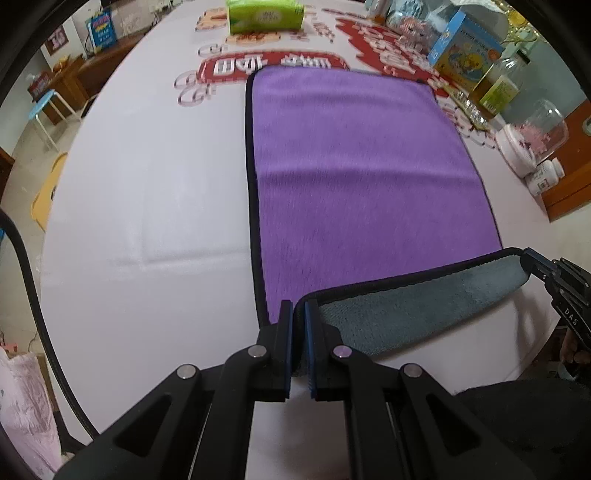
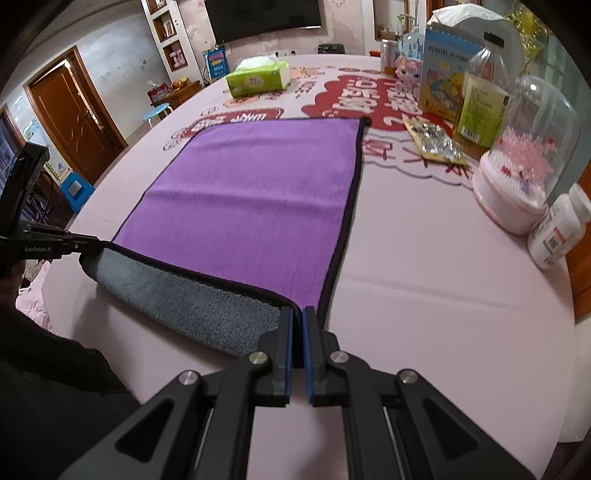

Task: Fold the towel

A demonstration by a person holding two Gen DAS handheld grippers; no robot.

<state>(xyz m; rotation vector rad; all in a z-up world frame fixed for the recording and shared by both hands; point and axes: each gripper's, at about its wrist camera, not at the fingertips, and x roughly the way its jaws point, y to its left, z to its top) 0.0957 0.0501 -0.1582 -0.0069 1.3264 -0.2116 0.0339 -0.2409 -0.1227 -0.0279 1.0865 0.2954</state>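
A purple towel (image 1: pixel 354 166) with a black hem and a grey underside lies flat on the white table; it also shows in the right wrist view (image 2: pixel 251 199). Its near edge is lifted and curled over, so the grey side (image 1: pixel 417 310) faces me. My left gripper (image 1: pixel 298 314) is shut on the towel's near left corner. My right gripper (image 2: pixel 298 319) is shut on the near right corner. Each gripper also shows in the other's view, the right one (image 1: pixel 535 264) and the left one (image 2: pixel 86 247), pinching the far end of the lifted edge.
A green tissue pack (image 1: pixel 264 14) lies beyond the towel. Along the right side stand a blue box (image 1: pixel 465 44), a bottle (image 2: pixel 480 99), a clear dome with pink flowers (image 2: pixel 524 158) and a white pill bottle (image 2: pixel 557 229). Red printed lettering (image 1: pixel 273 64) marks the tablecloth.
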